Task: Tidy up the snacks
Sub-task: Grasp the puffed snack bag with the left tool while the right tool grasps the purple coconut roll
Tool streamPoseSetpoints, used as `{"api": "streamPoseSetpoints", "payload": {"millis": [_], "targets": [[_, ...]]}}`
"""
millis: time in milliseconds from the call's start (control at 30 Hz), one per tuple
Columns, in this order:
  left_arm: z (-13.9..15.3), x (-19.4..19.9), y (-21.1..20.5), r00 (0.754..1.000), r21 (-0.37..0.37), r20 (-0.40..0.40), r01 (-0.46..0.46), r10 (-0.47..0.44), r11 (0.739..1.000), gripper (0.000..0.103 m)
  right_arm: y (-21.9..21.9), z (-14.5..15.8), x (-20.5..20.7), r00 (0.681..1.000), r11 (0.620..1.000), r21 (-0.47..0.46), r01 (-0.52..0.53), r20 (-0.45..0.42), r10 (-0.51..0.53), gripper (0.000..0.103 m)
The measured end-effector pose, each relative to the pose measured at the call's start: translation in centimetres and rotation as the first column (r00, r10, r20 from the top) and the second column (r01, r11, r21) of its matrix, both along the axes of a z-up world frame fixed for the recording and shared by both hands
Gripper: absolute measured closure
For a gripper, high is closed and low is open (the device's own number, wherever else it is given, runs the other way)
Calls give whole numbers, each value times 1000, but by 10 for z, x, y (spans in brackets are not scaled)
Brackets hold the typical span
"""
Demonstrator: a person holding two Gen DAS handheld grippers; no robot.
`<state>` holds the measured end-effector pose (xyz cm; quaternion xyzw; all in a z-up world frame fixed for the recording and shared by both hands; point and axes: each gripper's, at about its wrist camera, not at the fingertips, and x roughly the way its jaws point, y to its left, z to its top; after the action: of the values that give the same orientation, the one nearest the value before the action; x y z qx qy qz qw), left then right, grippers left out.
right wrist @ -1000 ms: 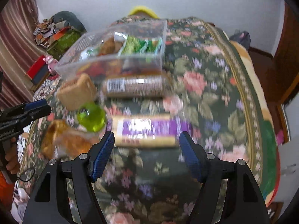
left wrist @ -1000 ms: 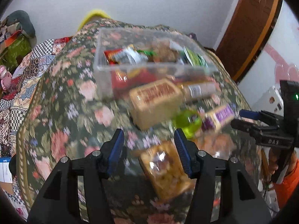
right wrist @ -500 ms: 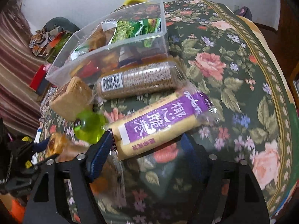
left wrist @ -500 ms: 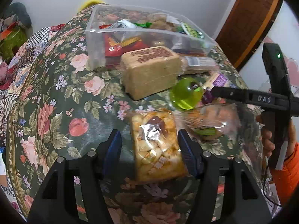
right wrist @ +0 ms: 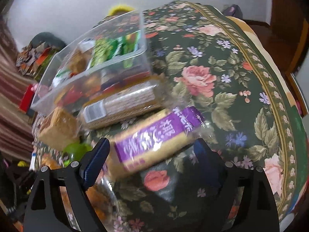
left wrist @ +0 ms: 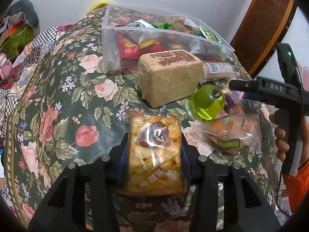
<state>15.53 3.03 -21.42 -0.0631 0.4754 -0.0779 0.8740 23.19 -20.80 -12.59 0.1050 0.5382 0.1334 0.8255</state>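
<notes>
While the floral tablecloth [left wrist: 58, 100] is carrying the loose snacks, the left gripper [left wrist: 154, 152] is pinching a clear bag of yellow puffed snacks [left wrist: 154, 154] between its two blue-padded jaws, which are pressing against the bag's long sides. Beyond it, a tan wrapped block [left wrist: 168, 77] is lying just in front of the clear plastic bin [left wrist: 108, 44], which is holding red and green packets. A green round container [left wrist: 206, 104] is sitting to the right of the block, and a crinkled orange packet [left wrist: 231, 135] is lying just below it. Seen from the left wrist, the right gripper [left wrist: 237, 89] is reaching in from the right edge. Seen from the right wrist, the right gripper [right wrist: 152, 154] is keeping its jaws spread wide on either side of a purple-labelled biscuit pack [right wrist: 156, 137], which is lying diagonally between them, its nearer end blurred; contact with the pads cannot be told. A brown cracker sleeve [right wrist: 119, 106] is lying between that pack and the bin [right wrist: 96, 71].
</notes>
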Motion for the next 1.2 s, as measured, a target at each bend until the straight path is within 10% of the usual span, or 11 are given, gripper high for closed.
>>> {"api": "streamPoseSetpoints", "payload": {"millis": [333,667,1200], "targets": [[10,-1,9,999,10,27,-29,29,1000,59,22,-9,-19,987,968,-225,-109,91,132,6],[27,1,22,995,3,71,-74,74,997,59,-18,-2,-35,983,969,-213,-127,100,151,55],[70,24,32,980,-14,165,-107,108,994,59,-31,57,-26,959,981,-187,-54,263,103,59]]}}
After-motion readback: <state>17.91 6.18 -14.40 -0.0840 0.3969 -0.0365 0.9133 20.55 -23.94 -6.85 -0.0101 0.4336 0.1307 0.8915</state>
